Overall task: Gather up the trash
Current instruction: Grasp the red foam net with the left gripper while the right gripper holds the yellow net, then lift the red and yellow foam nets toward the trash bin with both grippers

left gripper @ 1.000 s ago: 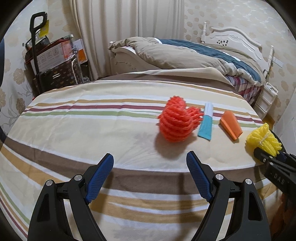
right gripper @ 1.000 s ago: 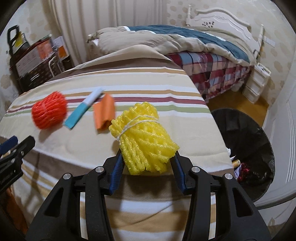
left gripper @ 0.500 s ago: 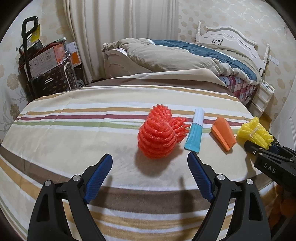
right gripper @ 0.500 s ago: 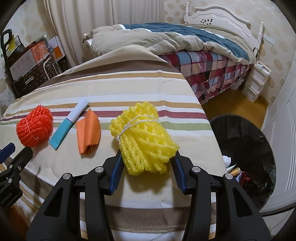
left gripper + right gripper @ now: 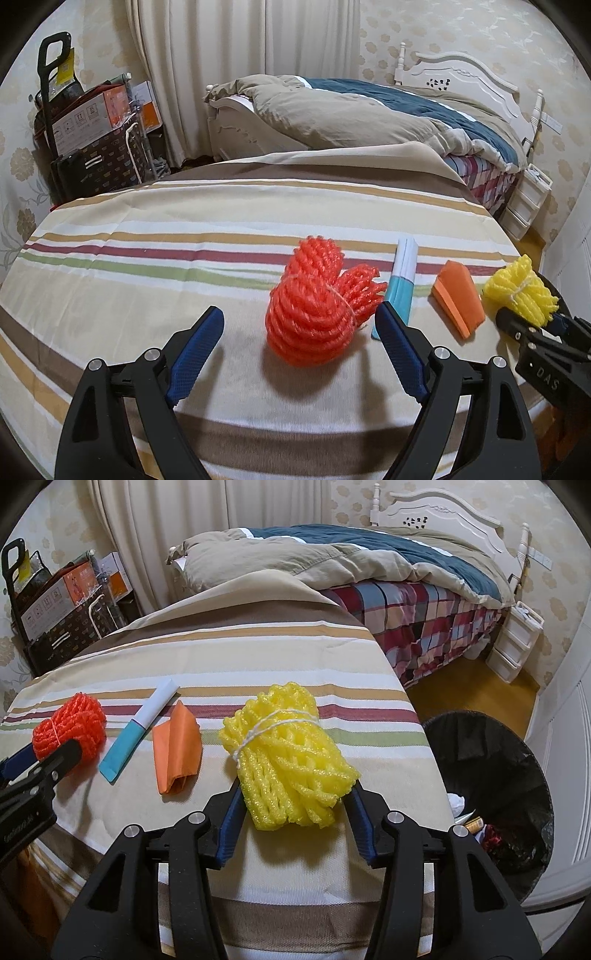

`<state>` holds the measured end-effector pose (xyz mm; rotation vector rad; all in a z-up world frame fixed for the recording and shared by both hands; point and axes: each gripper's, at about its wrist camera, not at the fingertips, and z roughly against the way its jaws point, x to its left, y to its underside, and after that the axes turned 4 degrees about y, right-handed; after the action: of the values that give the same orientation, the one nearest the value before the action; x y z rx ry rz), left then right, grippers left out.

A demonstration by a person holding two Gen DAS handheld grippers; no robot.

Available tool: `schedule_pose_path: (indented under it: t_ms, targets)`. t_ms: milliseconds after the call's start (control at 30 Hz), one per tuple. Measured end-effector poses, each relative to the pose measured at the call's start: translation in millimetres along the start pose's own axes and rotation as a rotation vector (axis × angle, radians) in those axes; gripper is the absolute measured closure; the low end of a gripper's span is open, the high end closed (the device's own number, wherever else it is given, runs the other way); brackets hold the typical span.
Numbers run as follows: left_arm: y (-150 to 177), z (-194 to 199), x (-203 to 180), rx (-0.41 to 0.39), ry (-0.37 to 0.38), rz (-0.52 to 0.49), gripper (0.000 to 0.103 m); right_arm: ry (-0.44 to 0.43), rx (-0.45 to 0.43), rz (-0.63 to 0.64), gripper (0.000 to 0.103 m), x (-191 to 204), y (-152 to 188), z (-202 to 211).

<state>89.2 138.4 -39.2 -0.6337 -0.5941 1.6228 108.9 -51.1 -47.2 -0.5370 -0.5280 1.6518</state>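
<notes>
My right gripper point(image 5: 293, 808) has the yellow foam net point(image 5: 290, 753) between its blue pads, and its jaws are opening; the net still fills the gap and touches both pads, lying on the striped cloth point(image 5: 258, 657) short of the bin point(image 5: 491, 797), which stands on the floor just past the table's right edge. A second ago the grip was tighter, so I judge I am letting go early or resetting my hold. My left gripper point(image 5: 299, 350) is spread wide and empty. The red foam net point(image 5: 314, 317) has come closer and now lies just ahead, between the pads but untouched, ready to be picked up next. Beside it lie a white and teal tube point(image 5: 400, 280) and an orange folded paper point(image 5: 458, 299). Beyond the table are an unmade bed point(image 5: 369, 110), curtains point(image 5: 240, 66) and stacked boxes point(image 5: 92, 122).
</notes>
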Motion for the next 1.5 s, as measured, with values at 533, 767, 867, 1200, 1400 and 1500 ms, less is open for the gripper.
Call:
schedule_pose_path:
  t_ms: [533, 767, 867, 1200, 1400, 1500]
  targets:
    - [-0.4, -8.1, -3.7, 0.039, 0.054, -0.039, 0.053, 0.004, -0.003, 0.008, 0.056, 1.9, -0.6, -0.8]
    - [4.9, 1.2, -8.4, 0.02, 0.036, -0.059, 0.054, -0.016, -0.016, 0.001, 0.058, 0.3, 4.6, 6.3]
    - [8.1, 5.1, -9.5, 0.02, 0.034, -0.055, 0.054, -0.025, -0.024, -0.004, 0.059, -1.4, 9.5, 12.0]
    - [25.4, 22.2, -23.4, 0.018, 0.047, -0.07, 0.054, -0.036, -0.039, -0.017, 0.059, -7.6, 29.1, 31.0]
    - [37.0, 33.8, -35.7, 0.004, 0.049, -0.09, 0.054, -0.041, -0.05, -0.026, 0.059, -12.1, 40.9, 42.0]
    - [42.1, 38.7, -41.4, -0.002, 0.052, -0.098, 0.054, -0.042, -0.059, -0.032, 0.059, -15.2, 46.9, 48.2]
